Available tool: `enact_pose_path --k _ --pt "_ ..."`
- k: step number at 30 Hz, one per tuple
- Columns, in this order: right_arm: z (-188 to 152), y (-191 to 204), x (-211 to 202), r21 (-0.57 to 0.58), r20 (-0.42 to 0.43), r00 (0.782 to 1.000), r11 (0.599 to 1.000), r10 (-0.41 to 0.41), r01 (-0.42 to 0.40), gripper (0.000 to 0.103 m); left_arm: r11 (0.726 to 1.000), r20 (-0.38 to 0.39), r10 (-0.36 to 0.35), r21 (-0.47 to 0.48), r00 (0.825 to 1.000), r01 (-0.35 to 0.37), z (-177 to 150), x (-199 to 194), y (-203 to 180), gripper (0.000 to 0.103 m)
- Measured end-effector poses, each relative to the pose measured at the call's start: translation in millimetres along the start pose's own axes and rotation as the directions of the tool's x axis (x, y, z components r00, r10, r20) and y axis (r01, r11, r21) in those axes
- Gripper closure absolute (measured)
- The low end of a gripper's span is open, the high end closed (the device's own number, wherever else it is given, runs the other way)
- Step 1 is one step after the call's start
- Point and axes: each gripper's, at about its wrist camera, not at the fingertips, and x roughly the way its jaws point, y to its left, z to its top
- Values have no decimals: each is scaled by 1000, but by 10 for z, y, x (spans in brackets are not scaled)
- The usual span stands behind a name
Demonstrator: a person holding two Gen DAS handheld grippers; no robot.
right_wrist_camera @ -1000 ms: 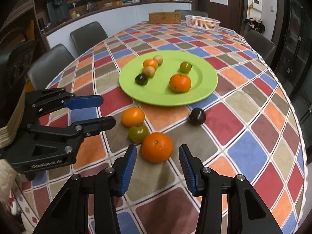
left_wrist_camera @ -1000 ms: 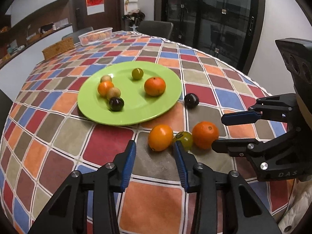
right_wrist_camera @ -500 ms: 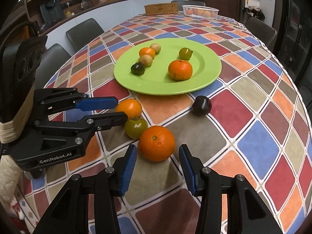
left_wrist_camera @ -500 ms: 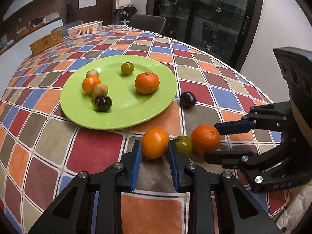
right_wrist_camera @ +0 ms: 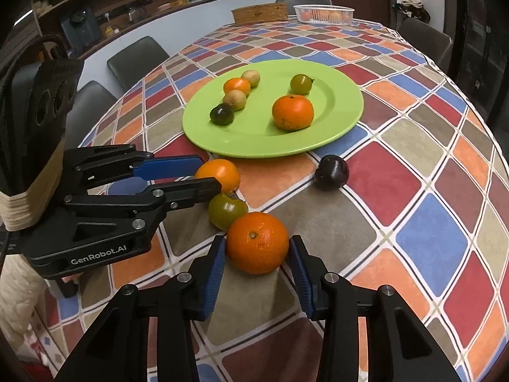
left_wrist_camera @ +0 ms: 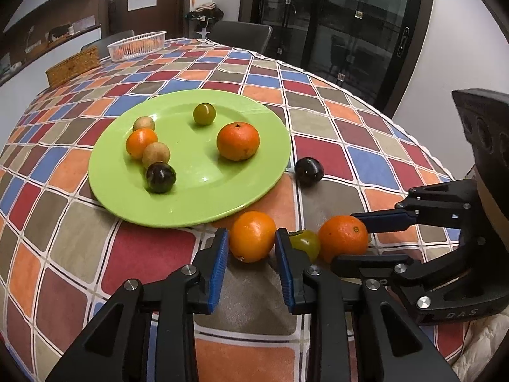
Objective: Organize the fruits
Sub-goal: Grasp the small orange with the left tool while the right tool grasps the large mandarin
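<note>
A green plate (left_wrist_camera: 197,197) (right_wrist_camera: 334,121) holds several fruits, among them a big orange (left_wrist_camera: 238,141). On the cloth in front of it lie a smooth orange fruit (left_wrist_camera: 252,236) (right_wrist_camera: 219,173), a green tomato (left_wrist_camera: 304,243) (right_wrist_camera: 226,210), a dimpled orange (left_wrist_camera: 343,238) (right_wrist_camera: 257,242) and a dark plum (left_wrist_camera: 308,171) (right_wrist_camera: 331,172). My left gripper (left_wrist_camera: 251,238) is open with its fingertips on both sides of the smooth orange fruit. My right gripper (right_wrist_camera: 257,248) is open with its pads on both sides of the dimpled orange.
The table has a checkered cloth (left_wrist_camera: 366,159). A white basket (left_wrist_camera: 137,45) (right_wrist_camera: 323,14) and a wicker box (left_wrist_camera: 73,69) (right_wrist_camera: 259,12) stand at the far end. Chairs (right_wrist_camera: 136,57) stand around the table.
Both grippers have moved forward toward the loose fruits. The left fingers now flank the smooth orange fruit and the right fingers flank the dimpled orange. The fruits have not moved.
</note>
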Motion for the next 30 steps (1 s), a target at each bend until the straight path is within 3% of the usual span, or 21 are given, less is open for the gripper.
enact_pose_path --k 14,30 --pt "-5 -148 -131 41 39 999 999 -5 3 62 999 -10 30 -35 1000 -30 14 38 -117 71" --pt "83 -74 -578 9 156 988 1000 15 -17 62 987 133 121 -120 984 -105 59 -672 -295 71"
